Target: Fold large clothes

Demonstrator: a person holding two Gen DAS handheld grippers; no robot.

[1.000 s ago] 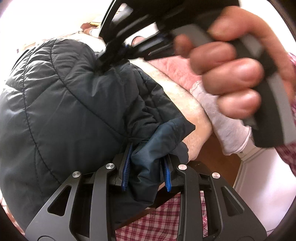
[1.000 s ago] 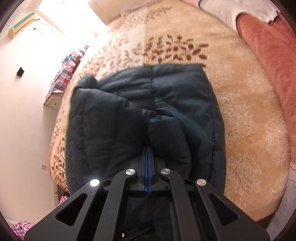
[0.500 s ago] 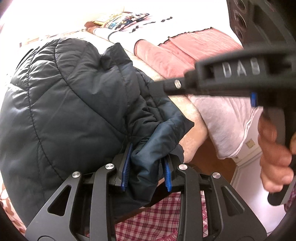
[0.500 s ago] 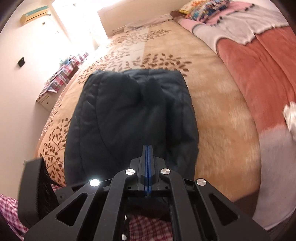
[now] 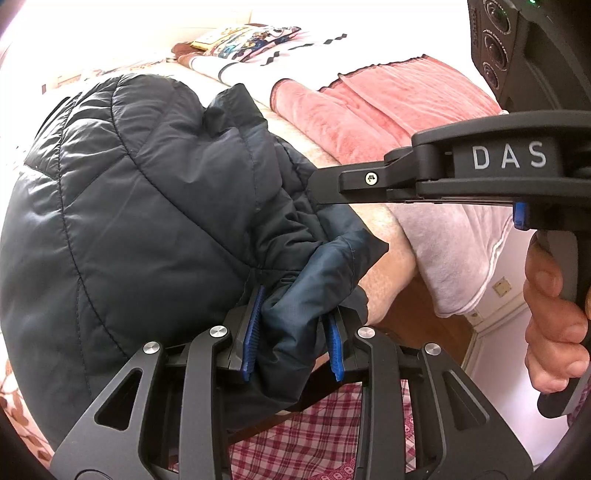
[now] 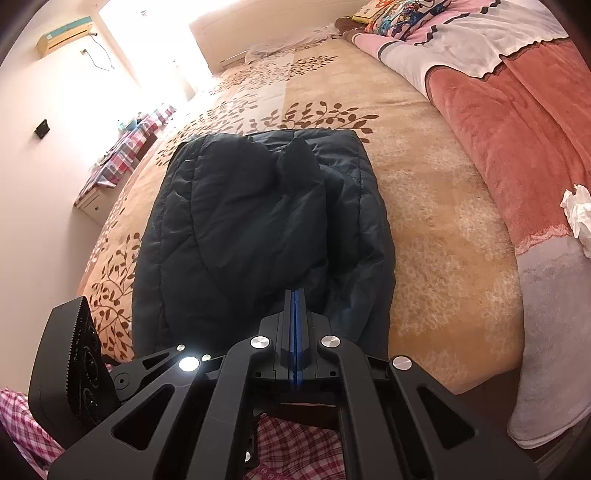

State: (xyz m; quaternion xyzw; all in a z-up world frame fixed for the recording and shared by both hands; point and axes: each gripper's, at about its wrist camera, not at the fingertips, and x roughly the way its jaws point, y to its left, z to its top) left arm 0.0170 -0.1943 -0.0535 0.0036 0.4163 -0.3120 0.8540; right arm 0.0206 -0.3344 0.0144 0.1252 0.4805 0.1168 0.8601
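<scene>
A dark navy quilted jacket lies folded into a rough rectangle on the bed, with a puffy flap on top. In the left wrist view the jacket fills the left half. My left gripper is shut on a bunched corner of its fabric at the near edge of the bed, blue pads pressing each side. My right gripper is shut with nothing between its pads and hovers over the jacket's near end. The right gripper, gripped by a hand, also shows from the side, just right of the jacket.
The bedspread is beige with brown leaves. A coral and grey blanket lies along the right side with a white tissue on it. Pillows are at the head. A nightstand stands left. Plaid clothing is below.
The right gripper has drawn back from the jacket's top fold toward the bed's near edge, staying shut. The left gripper keeps its hold on the fabric and has not moved.
</scene>
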